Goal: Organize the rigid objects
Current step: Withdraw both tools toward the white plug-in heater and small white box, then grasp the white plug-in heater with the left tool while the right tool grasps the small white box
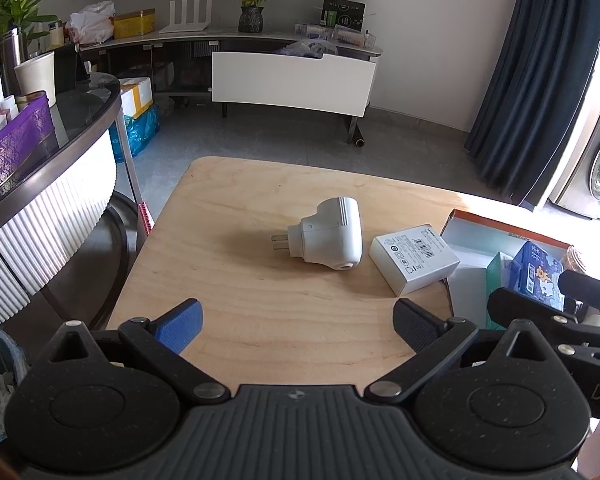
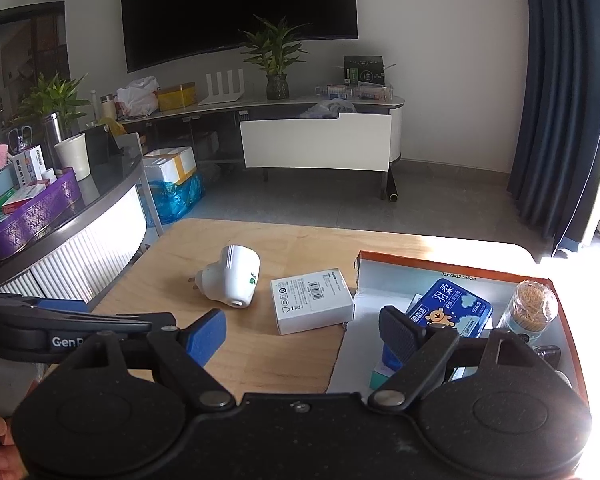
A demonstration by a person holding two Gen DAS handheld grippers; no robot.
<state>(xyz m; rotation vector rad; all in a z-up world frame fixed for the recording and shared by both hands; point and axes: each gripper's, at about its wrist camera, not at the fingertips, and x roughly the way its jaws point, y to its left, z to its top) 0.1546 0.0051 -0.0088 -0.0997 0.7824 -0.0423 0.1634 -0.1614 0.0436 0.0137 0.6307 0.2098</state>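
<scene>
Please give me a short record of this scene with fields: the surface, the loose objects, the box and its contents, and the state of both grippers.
surface: wooden table
loose objects: white plug adapter lying on its side; small white box beside it, lying flat
container: open orange-edged box at the table's right
contents: blue tin, toothpick jar, other items partly hidden
left gripper: open, empty
right gripper: open, empty
</scene>
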